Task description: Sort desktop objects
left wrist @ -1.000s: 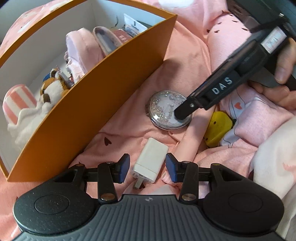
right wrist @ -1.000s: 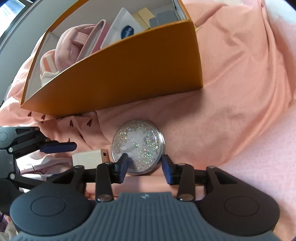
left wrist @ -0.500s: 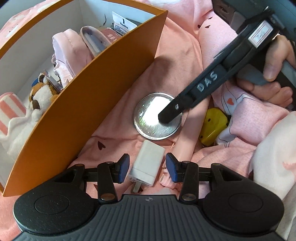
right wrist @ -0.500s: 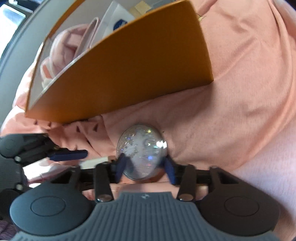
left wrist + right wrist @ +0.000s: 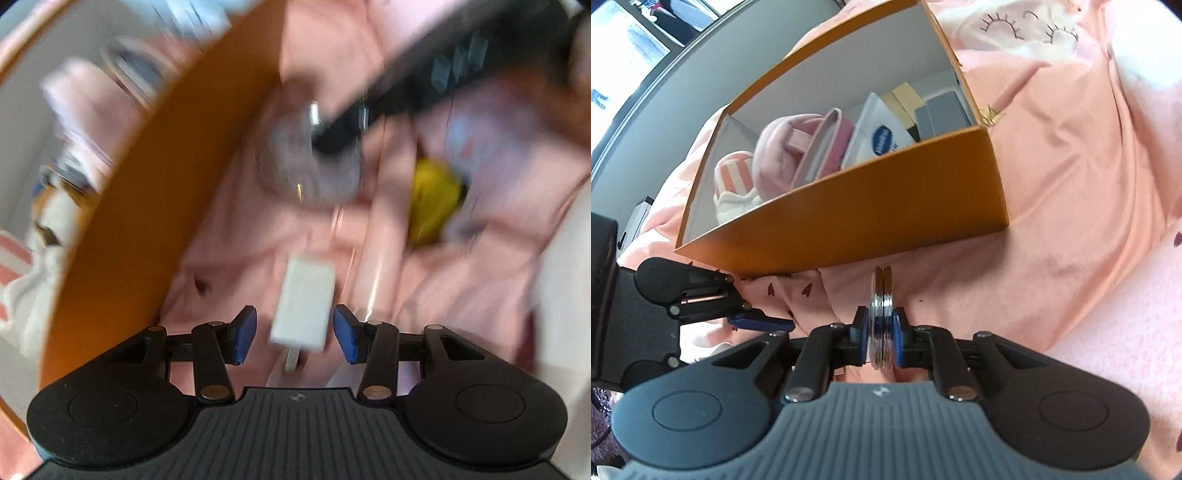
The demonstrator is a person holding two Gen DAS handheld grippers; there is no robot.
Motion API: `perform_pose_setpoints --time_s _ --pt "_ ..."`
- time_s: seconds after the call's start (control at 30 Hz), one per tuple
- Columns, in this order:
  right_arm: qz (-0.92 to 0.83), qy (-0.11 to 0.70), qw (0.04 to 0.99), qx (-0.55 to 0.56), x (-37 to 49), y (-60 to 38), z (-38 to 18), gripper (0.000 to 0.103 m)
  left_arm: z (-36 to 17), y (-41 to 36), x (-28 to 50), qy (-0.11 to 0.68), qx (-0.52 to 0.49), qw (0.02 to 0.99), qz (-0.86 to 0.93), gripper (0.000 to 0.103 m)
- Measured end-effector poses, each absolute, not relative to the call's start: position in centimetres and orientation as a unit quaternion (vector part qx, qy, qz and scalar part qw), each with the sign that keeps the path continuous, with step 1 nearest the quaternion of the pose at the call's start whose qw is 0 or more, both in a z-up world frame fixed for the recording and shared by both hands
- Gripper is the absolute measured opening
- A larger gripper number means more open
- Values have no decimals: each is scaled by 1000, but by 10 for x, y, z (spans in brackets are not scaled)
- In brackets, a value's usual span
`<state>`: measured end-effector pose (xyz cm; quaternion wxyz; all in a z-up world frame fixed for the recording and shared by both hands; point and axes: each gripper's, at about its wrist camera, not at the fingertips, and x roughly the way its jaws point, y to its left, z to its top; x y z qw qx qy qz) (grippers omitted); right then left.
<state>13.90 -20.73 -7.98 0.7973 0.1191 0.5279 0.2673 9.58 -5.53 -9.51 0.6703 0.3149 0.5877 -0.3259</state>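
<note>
My right gripper [image 5: 881, 328] is shut on the round glitter compact mirror [image 5: 882, 295], held on edge above the pink blanket in front of the orange box [image 5: 871, 206]. In the blurred left wrist view the mirror [image 5: 310, 166] hangs in the right gripper's fingers near the box wall [image 5: 155, 192]. My left gripper [image 5: 293, 334] is open, its blue pads on either side of the white charger plug [image 5: 304, 306] lying on the blanket. The left gripper also shows in the right wrist view [image 5: 753, 321].
The box holds pink slippers [image 5: 786, 158], a striped item [image 5: 733, 177], a white pouch [image 5: 879, 136] and small boxes [image 5: 942, 110]. A yellow object [image 5: 434, 199] lies on the blanket right of the mirror. A plush toy [image 5: 55, 206] sits inside the box.
My right gripper closed on the mirror, turned it on edge and lifted it off the blanket. My left gripper stays open around the charger; its view is now motion-blurred.
</note>
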Motion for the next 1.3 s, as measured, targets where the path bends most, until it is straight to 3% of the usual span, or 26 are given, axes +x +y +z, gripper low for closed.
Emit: perform_pose_setpoints --time_s 0.33,0.43,0.63,0.97,1.3 --pt "256 546 787 131 144 -211 -92 20 -91 -61 93 559 316 686 -344 49" --pt "257 549 785 130 144 -212 -92 22 -92 -67 88 552 332 682 -347 42" --pt "265 544 785 129 144 -212 -89 15 -90 -63 94 565 287 702 -325 39" --pt "275 529 795 111 137 -196 -83 14 -42 -29 89 566 117 762 -293 39" --pt "303 495 809 96 134 -205 -28 14 20 8 99 523 -4 805 -282 39"
